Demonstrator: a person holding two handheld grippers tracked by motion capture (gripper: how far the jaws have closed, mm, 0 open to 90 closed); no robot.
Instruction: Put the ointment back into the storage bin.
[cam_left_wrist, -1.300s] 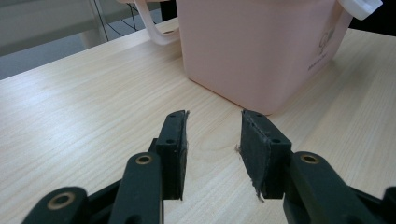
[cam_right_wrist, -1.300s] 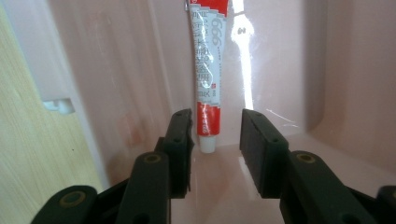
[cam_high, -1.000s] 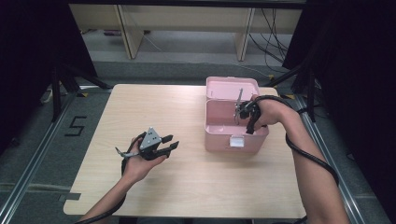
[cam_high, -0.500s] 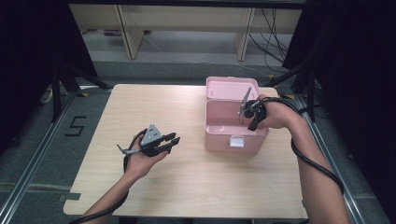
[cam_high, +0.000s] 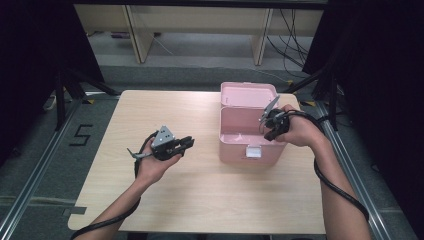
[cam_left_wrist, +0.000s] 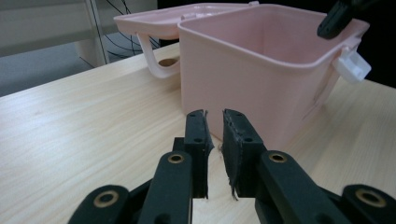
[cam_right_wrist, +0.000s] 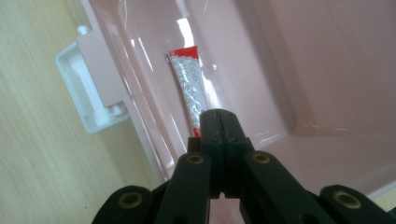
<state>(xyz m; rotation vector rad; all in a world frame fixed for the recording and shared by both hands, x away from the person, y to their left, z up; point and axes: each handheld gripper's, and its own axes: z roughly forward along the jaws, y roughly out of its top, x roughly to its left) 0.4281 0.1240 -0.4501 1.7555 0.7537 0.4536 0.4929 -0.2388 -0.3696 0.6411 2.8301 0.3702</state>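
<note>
1. R gripper (cam_high: 269, 121) sits over the open pink box (cam_high: 240, 122), at approx 3 o'clock from table (cam_high: 210, 200) centre in the high view.
2. Right gripper view: its jaws are pressed together on the near end of a small tube (cam_right_wrist: 188, 88), silver w/ red ends; the tube runs up towards 11 o'clock from the tips (cam_right_wrist: 219, 121).
3. Tube hangs inside the box, near the front wall that carries the white latch (cam_right_wrist: 91, 88). Can't tell if its far end touches the box floor.
4. Box lid (cam_high: 249, 93) is swung back, lying open at 12 o'clock of the box.
5. L gripper (cam_high: 186, 144) is held over bare table, at 9 o'clock of the box & well apart from it, pointing towards it.
6. Left gripper view: jaws have just been closing; now a narrow gap betw. the pads (cam_left_wrist: 196, 140), nothing in there.
7. Same view: pink box straight ahead at 12 o'clock, its handle (cam_left_wrist: 154, 58) at 11, latch at 2 o'clock.
</note>
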